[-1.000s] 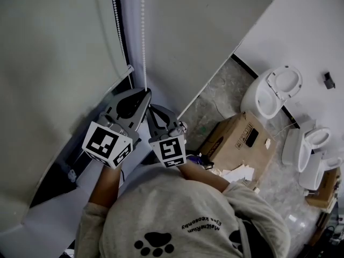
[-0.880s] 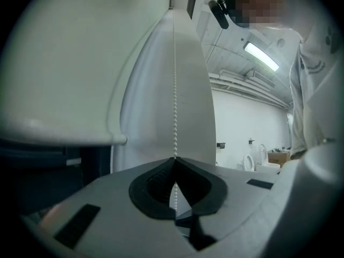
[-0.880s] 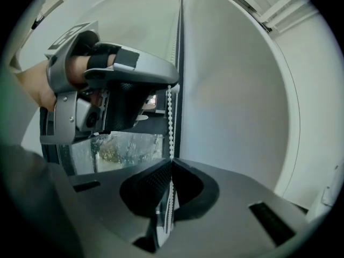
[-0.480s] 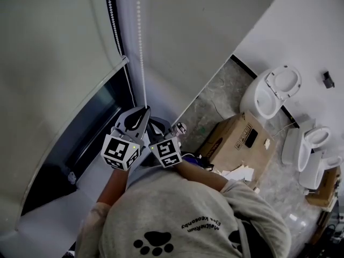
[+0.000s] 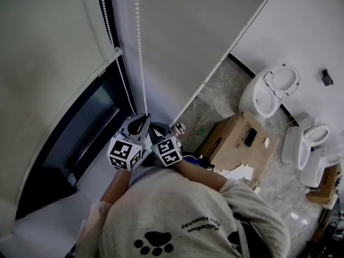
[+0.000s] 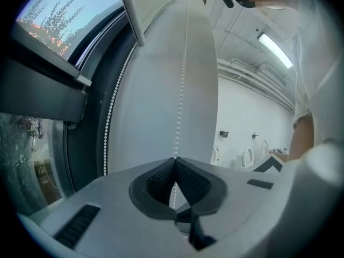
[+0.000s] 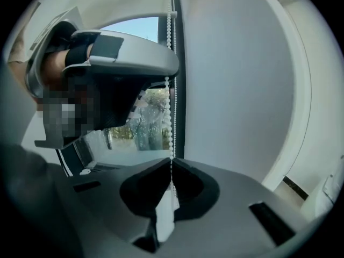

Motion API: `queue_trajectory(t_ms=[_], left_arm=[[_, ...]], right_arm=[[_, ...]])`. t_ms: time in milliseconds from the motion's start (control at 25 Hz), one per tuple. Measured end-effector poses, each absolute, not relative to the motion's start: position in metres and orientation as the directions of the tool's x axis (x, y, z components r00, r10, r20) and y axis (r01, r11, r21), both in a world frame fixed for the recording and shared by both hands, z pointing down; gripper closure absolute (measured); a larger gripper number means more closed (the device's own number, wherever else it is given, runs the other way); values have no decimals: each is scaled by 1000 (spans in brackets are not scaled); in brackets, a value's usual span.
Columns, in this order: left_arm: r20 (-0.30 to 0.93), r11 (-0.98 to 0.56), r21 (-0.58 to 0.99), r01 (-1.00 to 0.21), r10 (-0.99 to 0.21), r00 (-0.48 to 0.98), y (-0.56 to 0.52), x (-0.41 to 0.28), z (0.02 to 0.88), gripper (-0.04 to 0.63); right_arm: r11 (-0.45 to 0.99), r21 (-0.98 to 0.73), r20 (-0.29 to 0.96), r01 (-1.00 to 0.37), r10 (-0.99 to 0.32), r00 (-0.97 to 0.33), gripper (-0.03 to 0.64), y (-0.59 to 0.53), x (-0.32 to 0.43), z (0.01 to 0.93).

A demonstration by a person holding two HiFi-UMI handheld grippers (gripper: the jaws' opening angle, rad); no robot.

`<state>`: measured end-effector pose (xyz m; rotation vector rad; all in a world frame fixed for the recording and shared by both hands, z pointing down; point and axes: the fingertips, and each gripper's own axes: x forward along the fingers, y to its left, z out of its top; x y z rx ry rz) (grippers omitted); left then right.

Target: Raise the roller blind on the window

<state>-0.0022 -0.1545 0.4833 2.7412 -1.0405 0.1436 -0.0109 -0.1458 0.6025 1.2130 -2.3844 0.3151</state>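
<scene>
At the window point(image 5: 80, 128) of a bare, white-walled room, a roller blind point(image 5: 48, 63) hangs partly raised. Its pale bottom bar point(image 5: 114, 52) sits clear of the lower stretch of dark glass, and fabric covers the pane above. By that, the job looks under way but unfinished.

Facing the window, a person in a grey sweatshirt point(image 5: 177, 214) works the blind with two hand-held tools. Low at the window's right edge, the left gripper point(image 6: 174, 163) and the right gripper point(image 7: 172, 163) are each pressed shut on the same strand of white bead chain point(image 5: 138, 47). The left is above and the right just beneath it. Two pinches stacked on one strand probably share the pull and stop the small beads slipping. That strand runs taut and straight up beside the window. The loop's other strand point(image 5: 106, 20) hangs free against the dark frame, nearer the glass. Both hands sit low by the sill, which suggests a fresh hold higher up comes next.

Well to the right of the window, a cardboard box point(image 5: 236, 141) and a white toilet point(image 5: 271, 93) stand on the floor point(image 5: 215, 104), taking no part.

Writing is scarce. The sweatshirt bears a black paw print point(image 5: 156, 244) and a line of small lettering, upside down to the camera and not surely legible. The box carries a dark label too small to read. Each marker cube point(image 5: 124, 155) shows black-and-white squares, no words.
</scene>
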Motion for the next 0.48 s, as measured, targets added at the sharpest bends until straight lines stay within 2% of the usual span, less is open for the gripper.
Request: queue_trajectory(t_ms=[240,360,480], left_arm=[[151,-723,157,-673,-656,739,-157,-7,481,588],[149,-718,149,-680,-664,733,-160,-13,481,588],[145,-717,150,-681,-665,732,-161,-15,482,588]], right_arm=[[612,-21,467,-790,-693,-549,602,-142,-16,589],[630,-64,407,-774,-691,-597,506,-140,-18,556],[631,-47,352,-774,-715,-604,505,-136,-11,518]])
